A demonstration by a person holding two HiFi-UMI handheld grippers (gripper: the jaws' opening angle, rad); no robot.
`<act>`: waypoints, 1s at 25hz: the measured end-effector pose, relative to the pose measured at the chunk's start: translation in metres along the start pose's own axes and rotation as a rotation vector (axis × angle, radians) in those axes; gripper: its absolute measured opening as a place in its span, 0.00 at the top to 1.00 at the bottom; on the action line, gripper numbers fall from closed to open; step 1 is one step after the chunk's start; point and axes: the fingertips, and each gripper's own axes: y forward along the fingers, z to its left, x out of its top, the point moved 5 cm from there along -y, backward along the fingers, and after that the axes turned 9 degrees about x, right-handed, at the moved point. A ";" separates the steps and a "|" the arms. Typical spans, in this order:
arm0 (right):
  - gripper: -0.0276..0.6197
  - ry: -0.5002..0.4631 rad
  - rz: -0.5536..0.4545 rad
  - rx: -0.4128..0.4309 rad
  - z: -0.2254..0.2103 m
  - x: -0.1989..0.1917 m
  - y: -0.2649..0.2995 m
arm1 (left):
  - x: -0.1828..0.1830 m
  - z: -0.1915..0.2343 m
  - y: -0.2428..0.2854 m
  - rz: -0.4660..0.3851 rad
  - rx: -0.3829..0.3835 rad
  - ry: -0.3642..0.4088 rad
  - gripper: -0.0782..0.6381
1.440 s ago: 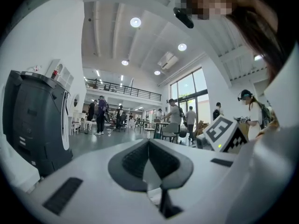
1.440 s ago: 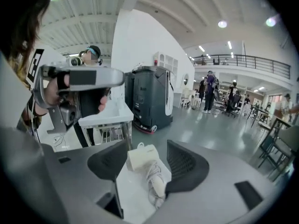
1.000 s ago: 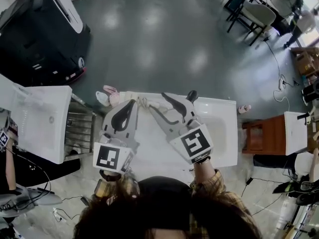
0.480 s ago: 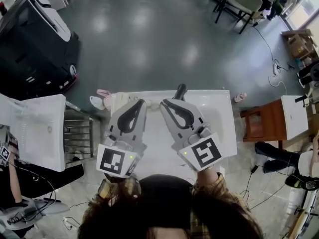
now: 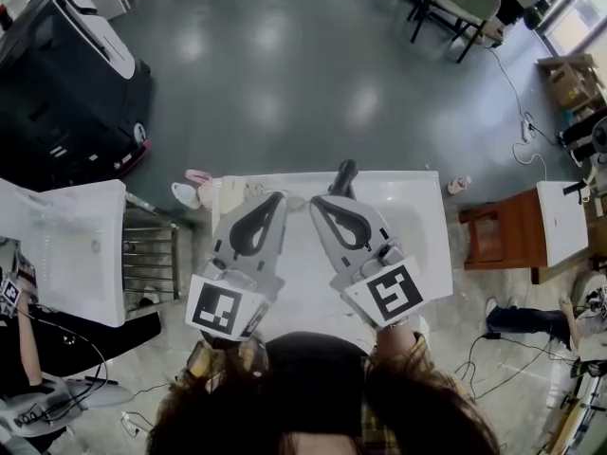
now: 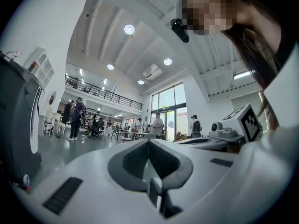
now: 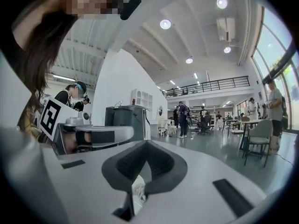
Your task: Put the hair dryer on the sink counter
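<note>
Both grippers hang side by side over the white sink counter [image 5: 417,190] in the head view. My left gripper [image 5: 278,197] is shut with nothing in it; in its own view the left gripper [image 6: 149,141] points out across the room. My right gripper [image 5: 316,202] is shut too and holds nothing. In the right gripper view its jaws [image 7: 147,143] meet, and a pale thing with a cord [image 7: 136,190] shows through the gap below them. A black curved thing [image 5: 343,174] stands at the counter's far edge. I cannot make out the hair dryer for certain.
The basin [image 5: 410,230] lies in the counter's right part. A brown cabinet [image 5: 498,240] stands to the right, a second white counter [image 5: 66,245] and a metal rack [image 5: 152,254] to the left. Slippers [image 5: 190,188] lie on the floor beyond. A black machine [image 5: 66,64] stands far left.
The right gripper's jaws have closed from wide apart to shut. Both grippers have drawn nearer each other over the counter's middle.
</note>
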 end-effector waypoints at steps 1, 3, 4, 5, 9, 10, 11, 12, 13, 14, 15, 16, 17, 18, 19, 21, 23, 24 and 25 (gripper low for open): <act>0.93 -0.002 0.000 0.002 0.000 0.000 0.001 | 0.000 0.001 0.000 0.000 0.003 0.000 0.87; 0.93 -0.008 0.003 0.007 -0.001 0.001 0.003 | 0.001 0.004 0.001 -0.001 0.006 -0.002 0.87; 0.93 -0.011 0.006 0.010 -0.002 0.002 0.003 | 0.000 0.004 0.002 0.000 0.008 -0.002 0.87; 0.93 -0.013 0.008 0.012 -0.002 0.002 0.004 | 0.000 0.005 0.002 0.001 0.010 -0.001 0.87; 0.93 -0.020 0.012 0.015 -0.002 0.002 0.005 | -0.001 0.006 0.000 -0.001 0.017 -0.002 0.87; 0.93 -0.020 0.013 0.015 -0.002 0.002 0.005 | -0.001 0.006 0.000 0.000 0.019 -0.001 0.87; 0.93 -0.019 0.013 0.015 -0.002 0.002 0.005 | -0.001 0.006 -0.001 0.001 0.021 -0.001 0.87; 0.93 -0.017 0.013 0.017 -0.002 0.002 0.005 | -0.001 0.007 -0.001 0.002 0.022 -0.001 0.87; 0.93 -0.017 0.013 0.019 -0.002 0.002 0.005 | -0.001 0.007 -0.001 0.003 0.024 -0.001 0.87; 0.93 -0.017 0.012 0.021 -0.002 0.002 0.006 | -0.001 0.007 -0.001 0.002 0.024 -0.001 0.87; 0.93 -0.018 0.012 0.023 -0.002 0.003 0.006 | -0.001 0.007 -0.001 0.002 0.025 0.000 0.87; 0.93 -0.021 0.012 0.025 -0.002 0.004 0.006 | 0.000 0.007 -0.001 0.002 0.025 0.001 0.87; 0.93 -0.023 0.011 0.027 -0.002 0.004 0.006 | 0.000 0.007 -0.001 0.002 0.026 0.001 0.87; 0.93 -0.026 0.012 0.029 -0.001 0.004 0.006 | 0.000 0.007 -0.001 0.003 0.026 0.002 0.87; 0.93 -0.028 0.014 0.030 -0.001 0.005 0.007 | 0.000 0.007 -0.001 0.003 0.027 0.001 0.87; 0.93 -0.029 0.021 0.032 -0.001 0.005 0.008 | 0.001 0.007 -0.001 0.002 0.028 -0.001 0.87; 0.93 -0.027 0.020 0.033 -0.001 0.006 0.008 | 0.002 0.008 -0.001 0.001 0.029 -0.002 0.87; 0.93 -0.026 0.019 0.033 -0.001 0.006 0.008 | 0.002 0.007 -0.001 0.001 0.030 -0.002 0.87; 0.93 -0.027 0.020 0.034 -0.001 0.006 0.008 | 0.001 0.007 -0.001 0.002 0.030 0.000 0.87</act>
